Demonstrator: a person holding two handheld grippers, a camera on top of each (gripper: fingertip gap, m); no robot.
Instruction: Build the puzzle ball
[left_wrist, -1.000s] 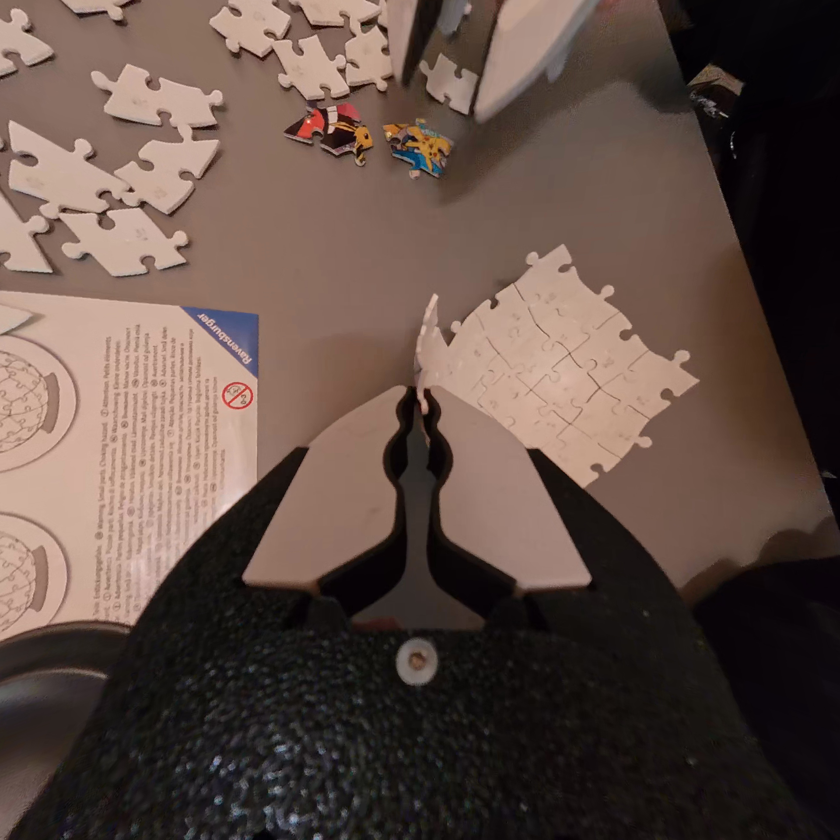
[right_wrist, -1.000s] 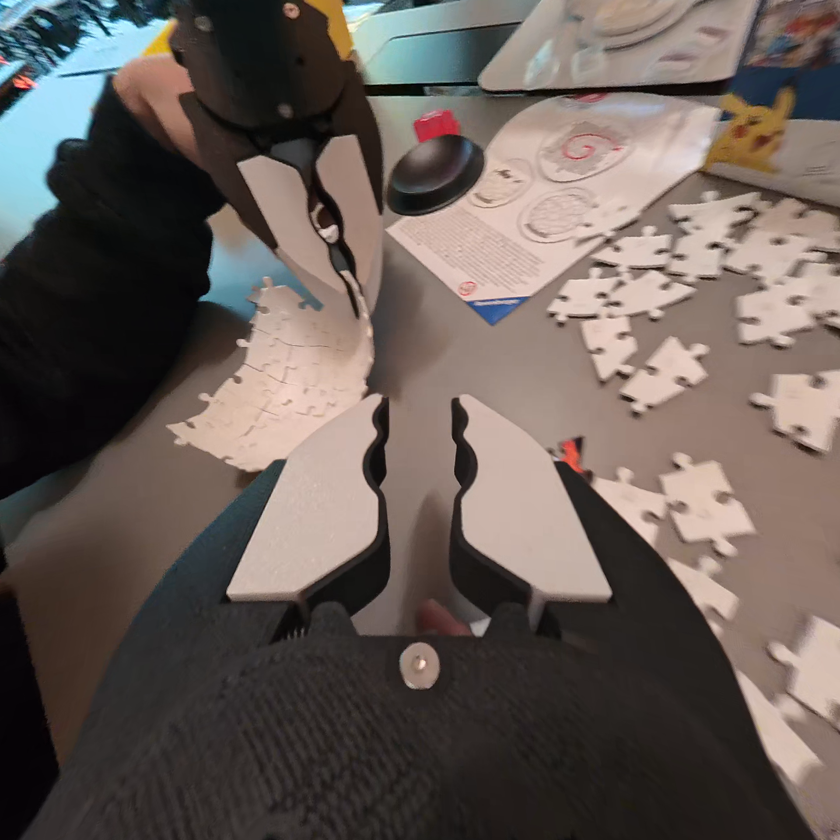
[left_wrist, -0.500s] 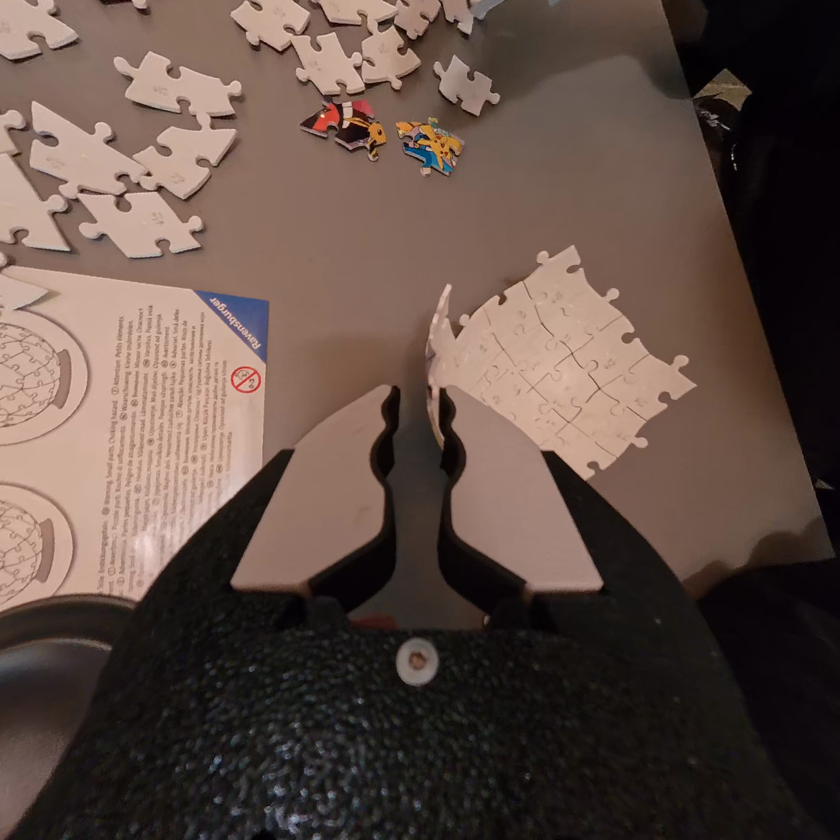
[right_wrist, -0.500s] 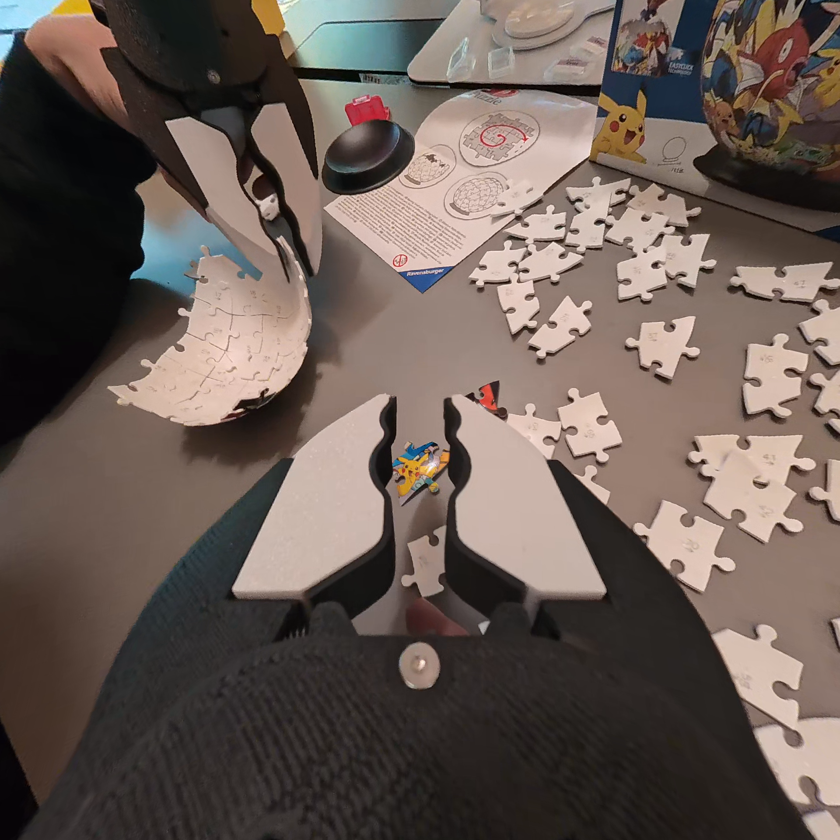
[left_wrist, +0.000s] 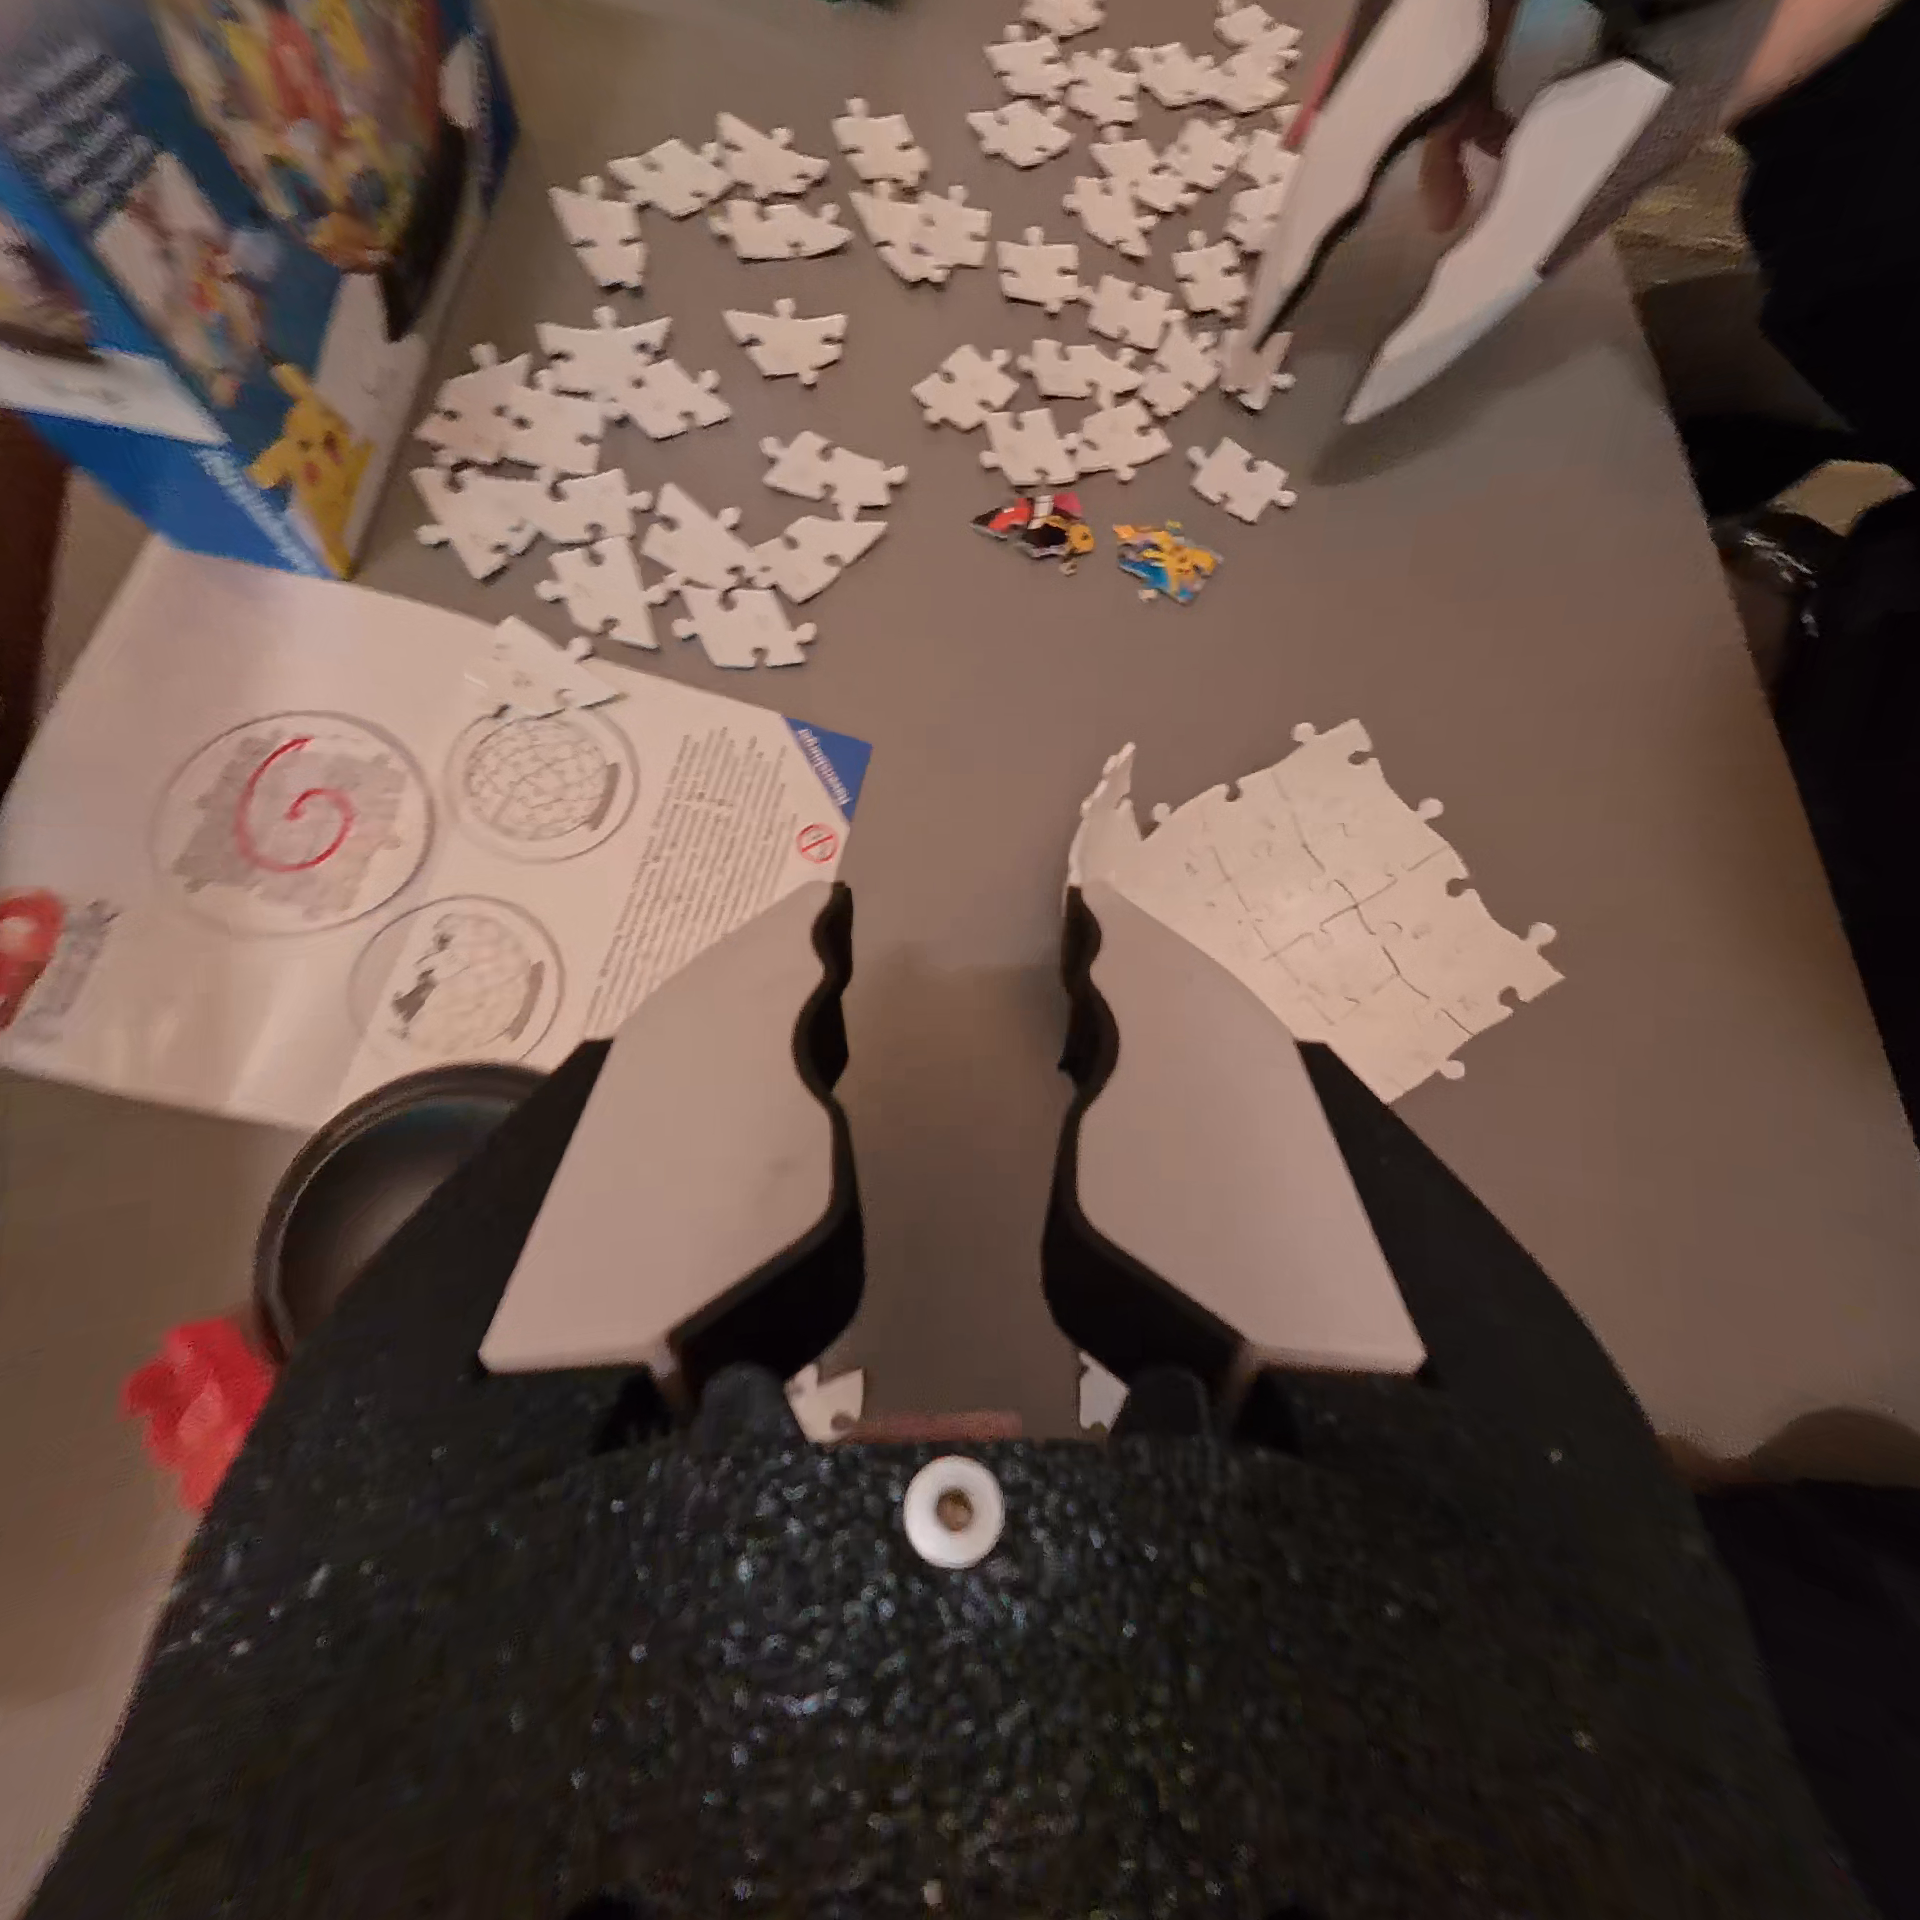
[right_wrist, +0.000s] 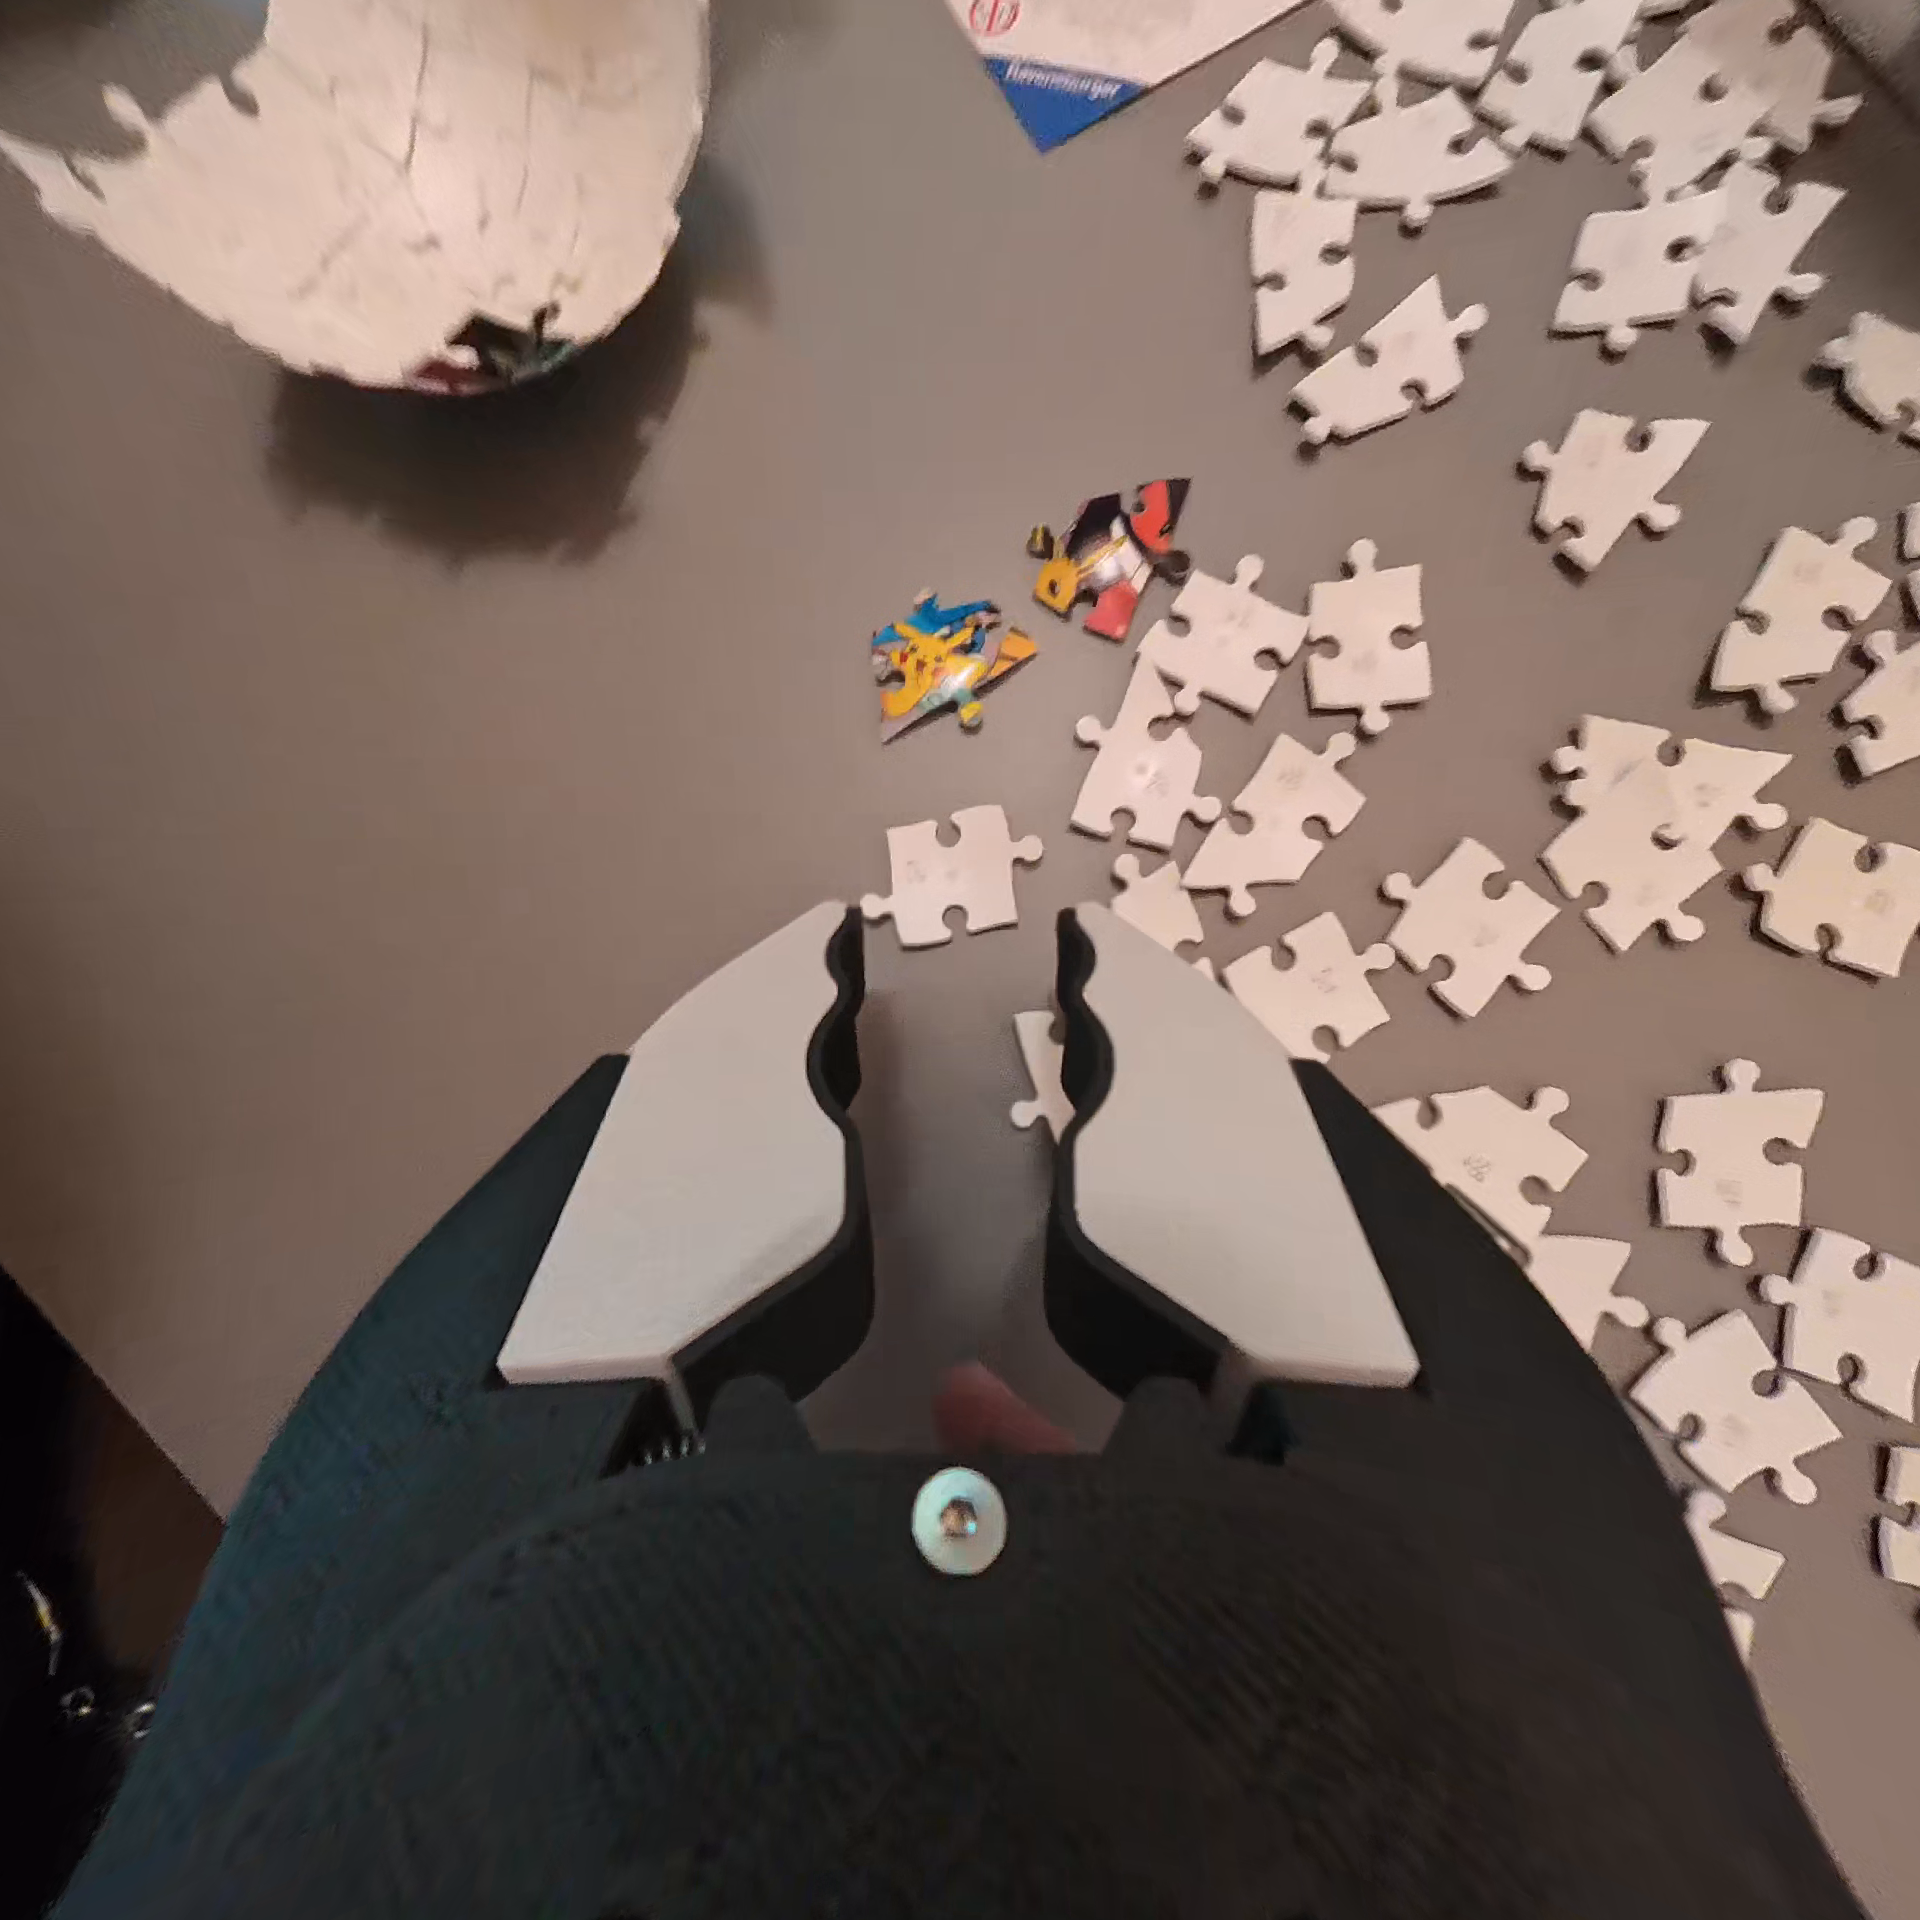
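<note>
Grey tabletop (left_wrist: 1039, 665): carries everything, nothing held off it.
Built part: curved shell (left_wrist: 1320, 914) of joined pcs, white backs up, sits near-right in left wrist view, just right of left hand-held gripper (left_wrist: 951, 914); far-left in right wrist view (right_wrist: 395, 177). Looks like well under half a ball, my est.
Loose pcs: big scatter of white-back pieces (left_wrist: 790, 343) across far tabletop, dozens unplaced. Two colour-side-up bits (right_wrist: 951, 660) lie apart from pile, betw. shell and scatter.
Left hand-held gripper: jaws wide apart, holding nothing, tip beside shell's raised edge, not clearly touching.
Right hand-held gripper (right_wrist: 956, 920): also spread, empty, hovering over a single white piece (right_wrist: 951, 873) at near edge of scatter.
Stage: early. Likely next = pick a piece, bring to shell. Most of ball left, plus seating on black stand (left_wrist: 364, 1174) near-left.
Writing: instruction sheet (left_wrist: 312, 831) w/ diagrams, small print and blue corner logo; blue box (left_wrist: 208, 312) w/ cartoon art far-left. Text present on both, not reproduced. Faint marks on piece backs, too small to tell.
Other: red item (left_wrist: 197, 1403) near-left, blurred, unclear what.
</note>
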